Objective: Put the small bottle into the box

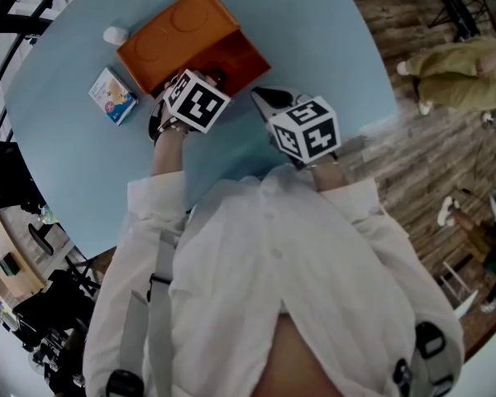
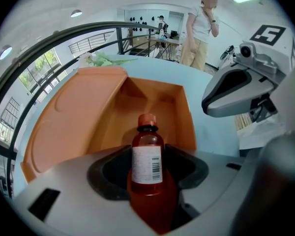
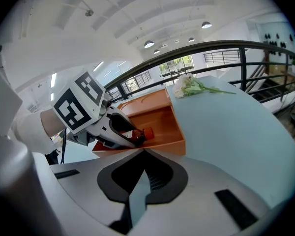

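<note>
So the small bottle (image 2: pixel 147 156) is clamped in the left tool (image 2: pixel 148 172). It's a reddish-brown one with an orange-red cap and a white label with a barcode. The jaws are pinched in on its lower body from both sides, and the cap end sticks out past the tips. From the right gripper view, the cap pokes out over the open box (image 2: pixel 185 117). I can't tell whether the bottle touches the bottom of the box or just hangs above it.

The box is orange and has nothing else in it that I can see. Its lid (image 2: pixel 73 117) is flipped open and lies off to the left, joined to the box along one edge.

The right tool (image 3: pixel 142 181) has its jaws shut together with nothing between them. In the head view it sits just right of the left tool, near the right corner of the box but apart from it.

All of this is on a round light-blue desk (image 1: pixel 331 40). Left of the box there's a small blue-and-white carton (image 1: pixel 113 95), and a bit farther back a little white object (image 1: pixel 115 35) that's too small to make out. At the far edge of the desk lies a bunch of white flowers (image 3: pixel 189 86).

Beyond the desk there's a dark railing (image 3: pixel 226 48), and a person in a white top (image 2: pixel 199 28) stands there, well away from the desk.
</note>
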A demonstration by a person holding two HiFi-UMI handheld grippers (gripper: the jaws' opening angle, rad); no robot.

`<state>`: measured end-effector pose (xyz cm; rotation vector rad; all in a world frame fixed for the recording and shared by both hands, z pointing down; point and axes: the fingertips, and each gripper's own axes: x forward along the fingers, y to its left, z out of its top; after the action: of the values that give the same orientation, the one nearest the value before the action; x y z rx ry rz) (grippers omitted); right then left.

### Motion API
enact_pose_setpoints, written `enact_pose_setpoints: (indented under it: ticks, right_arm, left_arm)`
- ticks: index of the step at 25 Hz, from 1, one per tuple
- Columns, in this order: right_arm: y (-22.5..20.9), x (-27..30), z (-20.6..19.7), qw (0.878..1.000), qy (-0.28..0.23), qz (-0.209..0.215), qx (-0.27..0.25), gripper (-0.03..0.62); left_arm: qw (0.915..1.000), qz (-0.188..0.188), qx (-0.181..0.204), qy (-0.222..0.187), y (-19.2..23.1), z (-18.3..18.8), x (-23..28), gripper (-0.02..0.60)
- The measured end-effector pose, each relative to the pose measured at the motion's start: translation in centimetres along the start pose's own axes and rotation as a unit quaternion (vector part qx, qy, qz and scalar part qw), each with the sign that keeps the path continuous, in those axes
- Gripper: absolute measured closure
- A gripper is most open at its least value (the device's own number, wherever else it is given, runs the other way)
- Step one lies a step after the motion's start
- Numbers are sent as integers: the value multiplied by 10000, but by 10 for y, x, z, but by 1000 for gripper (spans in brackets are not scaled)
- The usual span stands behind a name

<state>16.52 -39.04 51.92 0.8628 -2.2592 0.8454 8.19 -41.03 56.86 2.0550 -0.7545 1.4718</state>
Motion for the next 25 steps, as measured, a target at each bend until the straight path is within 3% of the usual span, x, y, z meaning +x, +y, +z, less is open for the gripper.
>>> enact_pose_setpoints:
  ticks: [11, 15, 18, 25]
  right_arm:
    - [9, -9, 9, 9997, -52, 36, -228, 591]
    - [14, -13, 13, 9994, -104, 60, -323, 591]
    - [17, -18, 16, 9988, -141, 86, -466, 591]
    - [27, -27, 36, 9950, -257, 210, -938, 591]
  left_arm:
    - [9991, 56, 109, -413, -3, 7, -25, 371]
    - [9981, 144, -127, -585, -3, 3, -32, 371]
    - [9949, 462, -242, -867, 6, 8, -51, 371]
    - [9761, 411, -1157, -1792, 1, 12, -84, 373]
